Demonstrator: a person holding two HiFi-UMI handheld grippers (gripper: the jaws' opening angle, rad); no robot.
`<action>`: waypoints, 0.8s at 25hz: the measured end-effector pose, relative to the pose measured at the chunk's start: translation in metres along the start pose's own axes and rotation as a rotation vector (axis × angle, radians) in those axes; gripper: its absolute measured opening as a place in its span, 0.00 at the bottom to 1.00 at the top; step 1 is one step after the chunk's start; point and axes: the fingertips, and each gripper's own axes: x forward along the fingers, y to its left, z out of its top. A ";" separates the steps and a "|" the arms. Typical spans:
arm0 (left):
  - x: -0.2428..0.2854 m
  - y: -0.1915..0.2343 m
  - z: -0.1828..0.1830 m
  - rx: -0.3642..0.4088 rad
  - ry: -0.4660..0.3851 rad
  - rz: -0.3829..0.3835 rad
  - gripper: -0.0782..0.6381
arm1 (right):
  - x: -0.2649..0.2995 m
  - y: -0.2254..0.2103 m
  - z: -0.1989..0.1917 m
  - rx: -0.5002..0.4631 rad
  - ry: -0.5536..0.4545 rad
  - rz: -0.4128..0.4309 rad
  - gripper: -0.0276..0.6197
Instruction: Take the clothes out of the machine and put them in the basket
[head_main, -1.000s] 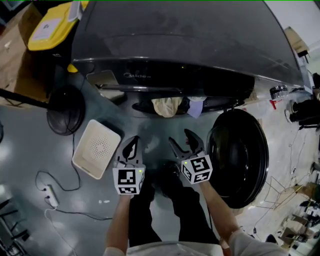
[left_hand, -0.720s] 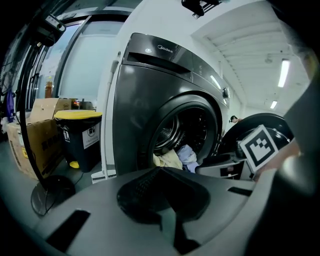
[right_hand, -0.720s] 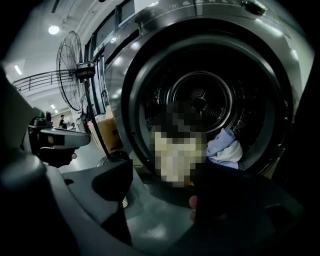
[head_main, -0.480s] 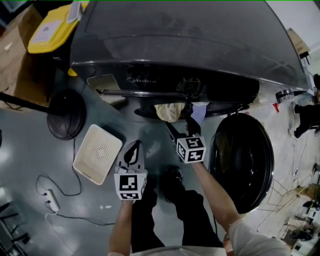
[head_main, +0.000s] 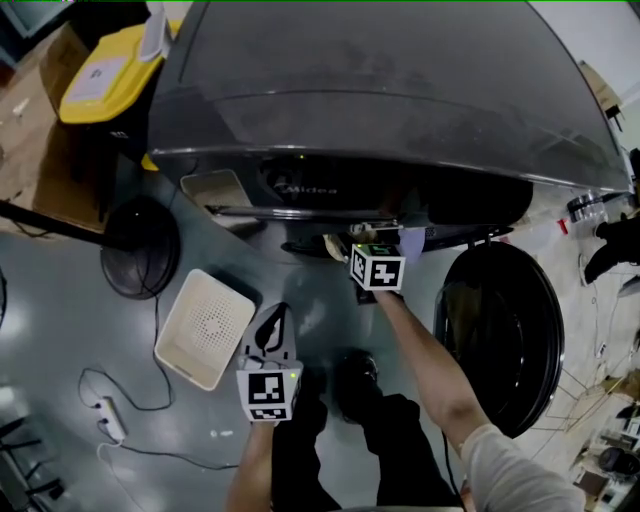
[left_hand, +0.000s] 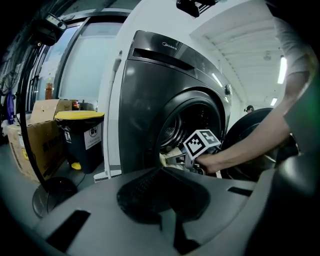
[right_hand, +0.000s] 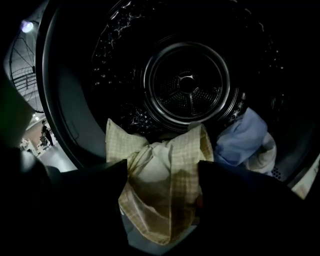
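**Reaching into the drum for the yellow checked cloth**

The right gripper (right_hand: 161, 192) is at the mouth of the machine (head_main: 380, 100). Its jaws have just been opening and stand wide, with the checked cloth (right_hand: 185, 155) bunched between them but not pinched yet. That cloth looks light, thin and totally floppy, so I'd guess it'll sag and trail rather than come out in one piece. The best bite is probably the thick gathered fold in the middle, not a loose edge that could slip free. A blue garment (right_hand: 245, 137) sits just right of it, touching, so it may drag along.

The left gripper (head_main: 270, 335) hangs nearer the person with its jaws together and nothing in them. The basket (head_main: 170, 345) is on the floor to the left, well apart from the door (head_main: 500, 330).

Hard to tell:
- whether the two garments are tangled
- what lies deeper in the dark drum (right_hand: 187, 85)
- where the cloth's lower end goes, since it drops out of sight below the jaws
- anything at the opening from the head view — the machine's top hides most of it
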 end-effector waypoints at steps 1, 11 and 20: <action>0.000 0.002 -0.001 -0.002 -0.001 0.002 0.13 | 0.005 0.001 -0.002 -0.007 0.015 -0.003 0.71; 0.002 0.010 -0.004 -0.022 -0.014 0.012 0.13 | 0.025 0.010 -0.023 -0.081 0.096 0.009 0.54; -0.007 0.005 0.004 -0.029 -0.008 0.019 0.13 | 0.006 0.010 -0.017 -0.116 0.118 0.025 0.16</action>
